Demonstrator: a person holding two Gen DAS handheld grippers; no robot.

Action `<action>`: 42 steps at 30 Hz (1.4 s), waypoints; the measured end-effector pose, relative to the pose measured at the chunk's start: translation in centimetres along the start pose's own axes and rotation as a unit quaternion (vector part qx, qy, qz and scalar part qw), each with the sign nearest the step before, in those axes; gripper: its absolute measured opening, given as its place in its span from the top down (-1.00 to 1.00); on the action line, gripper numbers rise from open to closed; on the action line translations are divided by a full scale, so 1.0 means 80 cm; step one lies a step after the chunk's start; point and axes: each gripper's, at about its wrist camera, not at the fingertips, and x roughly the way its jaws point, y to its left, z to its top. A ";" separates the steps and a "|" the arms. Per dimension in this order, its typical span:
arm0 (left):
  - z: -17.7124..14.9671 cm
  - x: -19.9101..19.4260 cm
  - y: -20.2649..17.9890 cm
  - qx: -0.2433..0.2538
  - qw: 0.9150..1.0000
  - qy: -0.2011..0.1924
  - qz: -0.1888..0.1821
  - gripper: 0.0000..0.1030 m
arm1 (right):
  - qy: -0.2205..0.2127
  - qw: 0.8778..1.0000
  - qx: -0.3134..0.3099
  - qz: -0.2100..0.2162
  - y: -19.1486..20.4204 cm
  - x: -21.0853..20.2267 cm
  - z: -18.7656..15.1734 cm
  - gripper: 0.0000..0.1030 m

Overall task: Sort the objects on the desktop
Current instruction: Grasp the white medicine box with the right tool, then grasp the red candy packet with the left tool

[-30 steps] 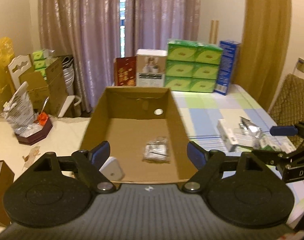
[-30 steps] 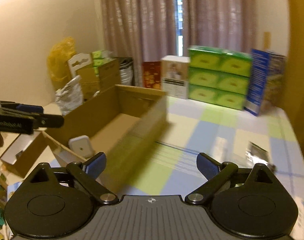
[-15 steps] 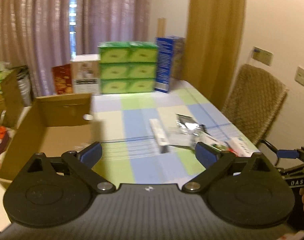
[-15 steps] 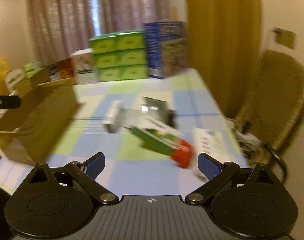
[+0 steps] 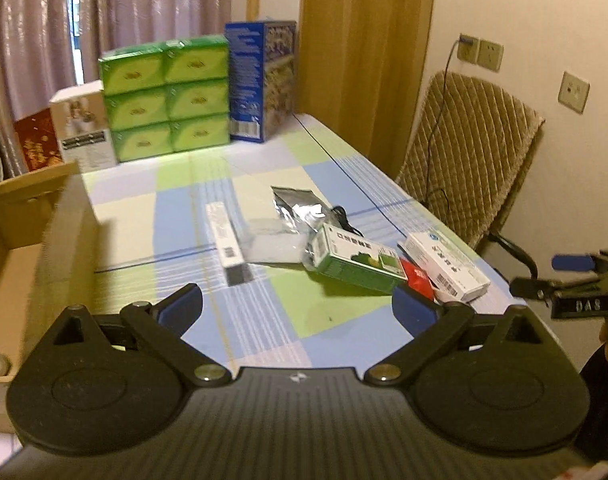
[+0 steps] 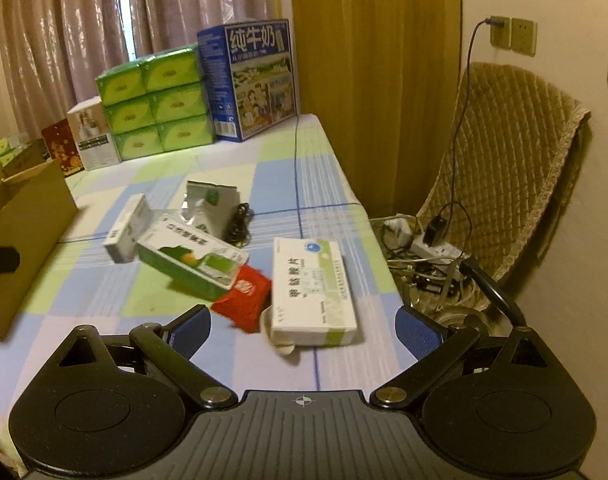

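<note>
both hand-held grippers are spread wide with nothing between the pads: the right hand-held gripper [image 6: 301, 326] hangs just short of a white medicine box [image 6: 312, 290] dead ahead, with a red packet [image 6: 243, 298] and green box [image 6: 191, 258] ahead to its left. it looks like the reach-to-pick step (the cardboard box [image 6: 21, 216] sits far left); next it should ease forward, straddle the white box and close. the left hand-held gripper [image 5: 299, 308] waits over the surface [image 5: 263, 320].

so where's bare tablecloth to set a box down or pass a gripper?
Free: the strip between the cardboard box and the long white box, and the band between the clutter and the green tissue packs. Crowded: right-front, around the green box, red packet and white medicine box.
</note>
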 end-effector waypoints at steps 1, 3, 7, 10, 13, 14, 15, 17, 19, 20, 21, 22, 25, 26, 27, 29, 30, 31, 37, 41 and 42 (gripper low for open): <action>-0.001 0.009 -0.003 0.002 1.000 0.004 -0.001 -0.93 | 0.005 1.000 0.000 0.002 -0.005 0.010 0.003 -0.87; -0.002 0.026 -0.006 0.007 1.000 0.011 -0.004 -0.93 | 0.011 1.000 -0.002 0.006 -0.012 0.034 0.009 -0.87; -0.007 0.060 -0.015 0.014 1.000 0.021 -0.013 -0.93 | 0.031 0.999 -0.003 0.016 -0.025 0.073 0.016 -0.86; -0.011 0.080 -0.018 0.017 0.999 0.020 -0.026 -0.92 | 0.050 0.998 0.001 0.028 -0.029 0.104 0.016 -0.81; -0.015 0.102 -0.019 0.015 0.999 0.026 -0.037 -0.92 | 0.068 0.997 0.008 0.031 -0.034 0.129 0.014 -0.64; -0.016 0.108 -0.019 0.015 0.999 0.028 -0.039 -0.92 | 0.074 0.997 0.014 0.032 -0.035 0.135 0.013 -0.56; -0.019 0.115 -0.019 0.015 0.999 0.030 -0.042 -0.92 | 0.080 0.996 0.020 0.033 -0.038 0.141 0.013 -0.47; -0.023 0.124 -0.018 0.013 0.998 0.033 -0.048 -0.92 | 0.088 0.995 0.023 0.030 -0.039 0.147 0.012 -0.34; -0.027 0.130 -0.016 0.011 0.998 0.036 -0.052 -0.92 | 0.089 0.996 0.010 0.019 -0.036 0.148 0.011 -0.33; -0.029 0.133 -0.014 0.010 0.998 0.037 -0.054 -0.92 | 0.090 0.996 0.003 0.015 -0.034 0.148 0.011 -0.33; -0.031 0.135 -0.013 0.007 0.998 0.040 -0.056 -0.92 | 0.091 0.996 -0.003 0.013 -0.031 0.148 0.009 -0.32; -0.033 0.138 -0.010 0.003 0.997 0.043 -0.059 -0.92 | 0.092 0.996 -0.008 0.013 -0.028 0.147 0.008 -0.32; -0.036 0.140 -0.003 -0.010 0.997 0.049 -0.065 -0.92 | 0.094 0.995 -0.025 0.026 -0.013 0.146 0.004 -0.32; -0.036 0.140 -0.001 -0.011 0.997 0.048 -0.064 -0.92 | 0.094 0.995 -0.032 0.029 -0.006 0.147 0.002 -0.32; -0.036 0.140 0.001 -0.011 0.997 0.045 -0.060 -0.92 | 0.094 0.994 -0.040 0.030 0.001 0.147 0.001 -0.32; -0.038 0.138 0.007 -0.013 0.998 0.040 -0.053 -0.92 | 0.096 0.993 -0.045 0.044 0.014 0.148 -0.001 -0.32; -0.039 0.137 0.011 -0.017 0.998 0.040 -0.051 -0.92 | 0.097 0.993 -0.050 0.052 0.021 0.148 -0.003 -0.32; -0.041 0.136 0.016 -0.022 0.998 0.041 -0.049 -0.92 | 0.097 0.992 -0.058 0.059 0.030 0.148 -0.005 -0.32; -0.054 0.124 0.036 -0.024 0.998 0.045 -0.048 -0.92 | 0.097 0.984 -0.076 0.127 0.073 0.146 -0.018 -0.32; -0.063 0.115 0.043 -0.040 0.996 0.048 -0.058 -0.91 | 0.087 0.988 -0.068 0.109 0.070 0.145 -0.012 -0.32; -0.065 0.113 0.041 -0.042 0.996 0.050 -0.061 -0.89 | 0.084 0.989 -0.070 0.099 0.068 0.144 -0.010 -0.32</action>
